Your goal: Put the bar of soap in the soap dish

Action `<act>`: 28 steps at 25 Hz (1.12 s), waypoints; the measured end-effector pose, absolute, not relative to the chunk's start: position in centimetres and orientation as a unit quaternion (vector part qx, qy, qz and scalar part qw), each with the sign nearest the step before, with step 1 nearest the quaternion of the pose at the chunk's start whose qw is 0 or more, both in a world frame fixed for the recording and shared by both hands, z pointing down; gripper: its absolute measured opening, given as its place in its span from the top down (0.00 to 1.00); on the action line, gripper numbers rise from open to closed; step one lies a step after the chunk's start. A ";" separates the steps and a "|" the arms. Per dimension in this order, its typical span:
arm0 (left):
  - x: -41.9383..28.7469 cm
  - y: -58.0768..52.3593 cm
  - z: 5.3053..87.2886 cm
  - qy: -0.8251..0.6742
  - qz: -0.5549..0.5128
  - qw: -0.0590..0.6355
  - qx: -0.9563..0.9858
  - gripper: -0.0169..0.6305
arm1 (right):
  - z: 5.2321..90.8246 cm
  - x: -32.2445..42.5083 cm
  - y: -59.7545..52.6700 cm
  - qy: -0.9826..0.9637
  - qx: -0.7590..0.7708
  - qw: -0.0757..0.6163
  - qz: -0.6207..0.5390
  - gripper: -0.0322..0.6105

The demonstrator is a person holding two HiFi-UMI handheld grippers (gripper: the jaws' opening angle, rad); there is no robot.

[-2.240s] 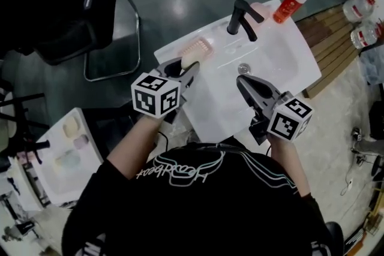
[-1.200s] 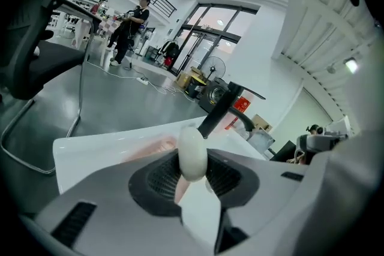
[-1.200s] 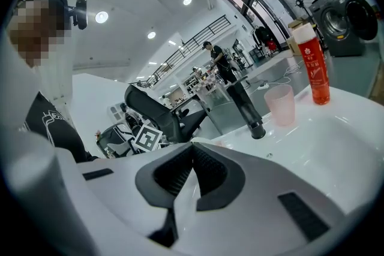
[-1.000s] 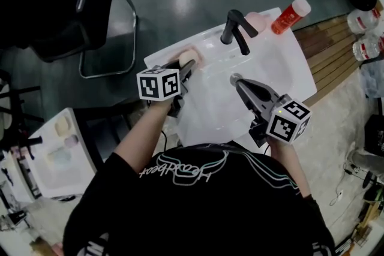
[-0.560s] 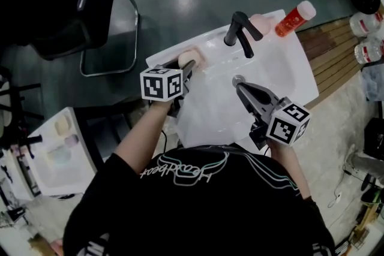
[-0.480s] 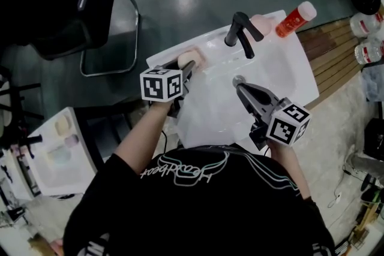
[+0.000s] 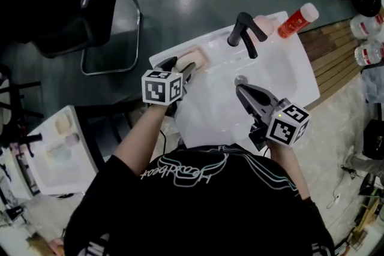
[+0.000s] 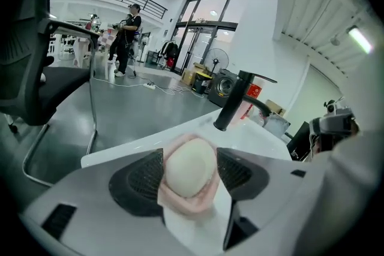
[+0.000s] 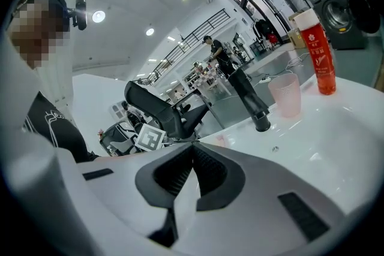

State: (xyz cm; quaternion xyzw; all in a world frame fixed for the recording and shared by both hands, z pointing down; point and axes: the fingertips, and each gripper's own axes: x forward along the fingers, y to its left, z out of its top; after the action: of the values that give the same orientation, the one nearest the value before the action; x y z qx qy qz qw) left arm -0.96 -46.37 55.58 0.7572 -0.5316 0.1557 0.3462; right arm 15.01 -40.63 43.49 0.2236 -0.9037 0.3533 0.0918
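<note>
The cream oval bar of soap (image 8: 189,172) lies in the pink soap dish (image 8: 183,205) on the left rim of the white sink (image 7: 288,72). My left gripper (image 8: 189,156) straddles the soap with its jaws opening; the dark pads (image 8: 146,177) stand just off the soap's sides. In the head view the soap (image 7: 191,59) shows just beyond the left gripper (image 7: 179,66). My right gripper (image 7: 240,89) hovers over the basin near the drain, shut with nothing in it; its tips meet in the right gripper view (image 9: 193,145).
A black faucet (image 7: 243,30) stands at the back of the sink, with a pink cup (image 7: 264,24) and a red bottle (image 7: 297,20) to its right. A black chair (image 7: 84,9) stands on the floor at the left. A white tray of soaps (image 7: 60,147) sits lower left.
The left gripper's jaws have spread apart from the soap, which now rests in the pink dish. The right gripper has stayed over the basin.
</note>
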 end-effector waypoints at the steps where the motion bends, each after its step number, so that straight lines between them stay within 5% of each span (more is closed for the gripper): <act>1: -1.1 -46.3 55.5 -0.532 0.157 0.341 0.759 0.55 | 43.4 14.9 -40.5 -0.904 0.221 0.089 0.355 0.91; 18: -1.6 -43.1 50.5 -0.500 0.129 0.296 0.804 0.51 | 41.4 12.6 -37.8 -0.916 0.216 0.060 0.333 0.91; 28: -1.8 -37.8 45.0 -0.454 0.069 0.298 0.837 0.82 | 41.2 9.7 -35.1 -0.919 0.206 0.057 0.330 0.91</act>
State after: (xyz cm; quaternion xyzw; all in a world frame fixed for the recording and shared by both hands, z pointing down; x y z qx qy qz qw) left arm -1.81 -37.84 45.05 0.8368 -0.4541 0.0690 0.2981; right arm 9.71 -35.05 41.20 0.2064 -0.9193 0.3303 0.0566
